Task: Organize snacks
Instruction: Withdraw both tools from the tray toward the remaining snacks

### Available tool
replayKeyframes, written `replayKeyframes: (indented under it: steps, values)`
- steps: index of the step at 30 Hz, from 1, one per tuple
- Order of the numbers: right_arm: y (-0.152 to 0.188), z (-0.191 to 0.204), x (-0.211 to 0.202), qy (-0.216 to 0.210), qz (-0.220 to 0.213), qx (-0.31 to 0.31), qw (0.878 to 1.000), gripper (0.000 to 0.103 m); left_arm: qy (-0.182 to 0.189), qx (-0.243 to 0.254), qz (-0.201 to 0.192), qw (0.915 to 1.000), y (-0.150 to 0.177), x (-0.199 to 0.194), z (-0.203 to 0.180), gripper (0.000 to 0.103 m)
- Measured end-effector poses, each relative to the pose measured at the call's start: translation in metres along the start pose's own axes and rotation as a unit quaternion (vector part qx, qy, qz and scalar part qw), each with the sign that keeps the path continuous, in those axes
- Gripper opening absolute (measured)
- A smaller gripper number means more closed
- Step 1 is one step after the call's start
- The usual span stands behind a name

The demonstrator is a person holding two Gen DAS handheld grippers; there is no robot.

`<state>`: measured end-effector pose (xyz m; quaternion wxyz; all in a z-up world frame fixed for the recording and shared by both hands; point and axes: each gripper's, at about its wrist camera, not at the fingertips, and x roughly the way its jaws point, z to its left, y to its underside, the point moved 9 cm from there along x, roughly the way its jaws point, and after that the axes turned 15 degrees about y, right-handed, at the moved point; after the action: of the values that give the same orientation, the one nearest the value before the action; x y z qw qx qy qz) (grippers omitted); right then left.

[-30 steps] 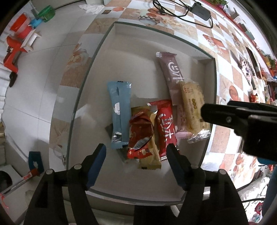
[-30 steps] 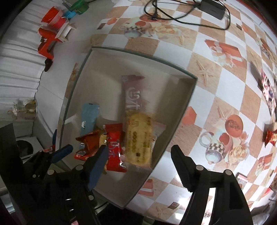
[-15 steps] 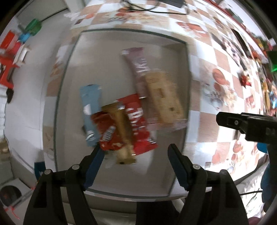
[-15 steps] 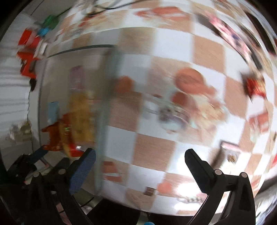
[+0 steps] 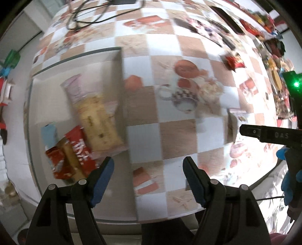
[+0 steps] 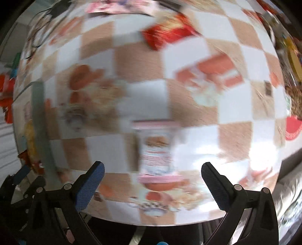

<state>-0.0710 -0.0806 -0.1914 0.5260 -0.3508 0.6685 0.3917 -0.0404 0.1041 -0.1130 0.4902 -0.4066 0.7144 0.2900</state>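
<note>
A shallow grey tray (image 5: 119, 79) on the checkered table holds several snack packs: a pink bar (image 5: 72, 90), a yellow biscuit pack (image 5: 98, 118), a red bar (image 5: 81, 148) and a blue pack (image 5: 49, 133). My left gripper (image 5: 148, 181) is open and empty, above the table just right of the tray. My right gripper (image 6: 151, 184) is open and empty, above a pink-and-white snack pack (image 6: 156, 150) lying on the table; that pack also shows in the left wrist view (image 5: 233, 124). A red snack pack (image 6: 168, 32) lies farther back. The right wrist view is blurred.
The tray's edge (image 6: 38, 122) shows at the left of the right wrist view. Black cables (image 5: 90, 13) lie at the table's back. More snack packs (image 5: 234, 60) and clutter line the right side. The table's front edge runs below both grippers.
Both grippers have swung right, away from the tray and over the checkered table. The right gripper now hangs over the pink-and-white pack. Both stayed open.
</note>
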Motion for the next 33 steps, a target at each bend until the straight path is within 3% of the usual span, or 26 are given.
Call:
replayKeyframes:
  steps: [5, 12, 19, 25, 29, 33]
  values:
    - [0.007, -0.015, 0.017, -0.004, 0.017, 0.008, 1.0, 0.103, -0.007, 0.013, 0.017, 0.9997, 0.001, 0.011, -0.017, 0.078]
    - [-0.002, 0.011, 0.035, -0.001, 0.019, -0.019, 1.0, 0.103, -0.026, 0.014, 0.03, 0.9991, -0.003, 0.022, -0.029, 0.078]
    - [-0.011, -0.002, 0.053, 0.052, 0.007, -0.032, 0.998, 0.103, -0.038, 0.038, 0.034, 0.998, -0.019, 0.024, -0.046, 0.078]
    - [-0.006, -0.044, 0.063, 0.047, 0.02, -0.007, 0.999, 0.103, -0.037, 0.081, 0.037, 0.9954, -0.063, 0.036, -0.087, 0.078]
    - [0.006, -0.048, 0.062, 0.053, 0.014, -0.031, 0.998, 0.103, -0.041, 0.137, 0.035, 0.9891, -0.103, 0.05, -0.13, 0.078]
    - [0.018, -0.044, 0.06, 0.053, -0.004, -0.025, 0.998, 0.103, -0.037, 0.156, 0.037, 0.9863, -0.149, 0.069, -0.162, 0.078]
